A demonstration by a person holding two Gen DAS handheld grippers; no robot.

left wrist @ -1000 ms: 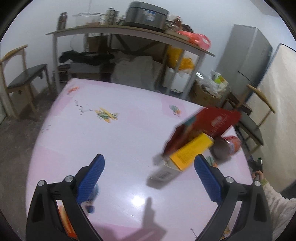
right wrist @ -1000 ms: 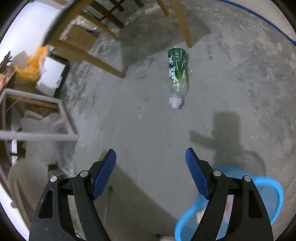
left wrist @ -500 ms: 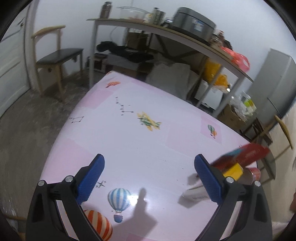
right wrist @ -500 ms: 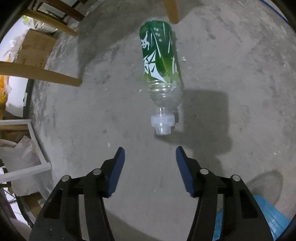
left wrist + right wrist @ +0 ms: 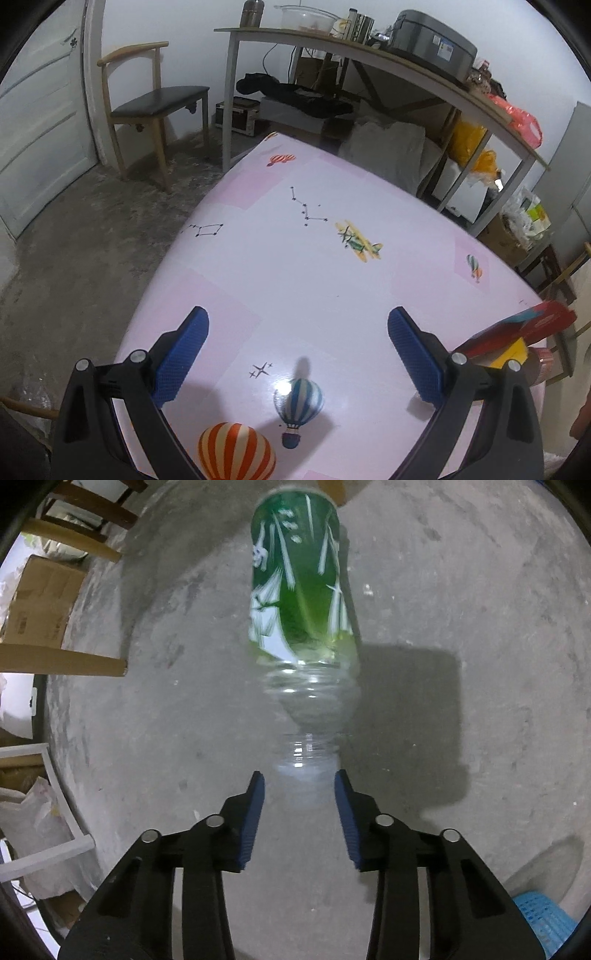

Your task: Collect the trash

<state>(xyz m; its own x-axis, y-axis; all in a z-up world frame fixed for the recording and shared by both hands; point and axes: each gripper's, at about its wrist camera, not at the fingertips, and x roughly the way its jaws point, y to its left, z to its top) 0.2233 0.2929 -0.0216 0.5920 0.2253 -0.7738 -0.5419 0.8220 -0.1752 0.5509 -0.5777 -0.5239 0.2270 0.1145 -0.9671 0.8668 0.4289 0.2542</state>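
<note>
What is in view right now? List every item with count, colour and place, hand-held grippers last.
Clear plastic bottle with green label: one, lying on the grey concrete floor, cap end toward the right gripper.
Blue plastic mesh basket: one, floor, lower right corner.
Brown cardboard box: one, floor, left.
Pink patterned table: one, under the left gripper.
Red and yellow cartons: a small pile, table's right edge.
Wooden chair with black seat: one, by the wall.
Left hand-held gripper: blue pads, wide open, empty.
Right hand-held gripper: blue pads, open, at the bottle's cap.
</note>
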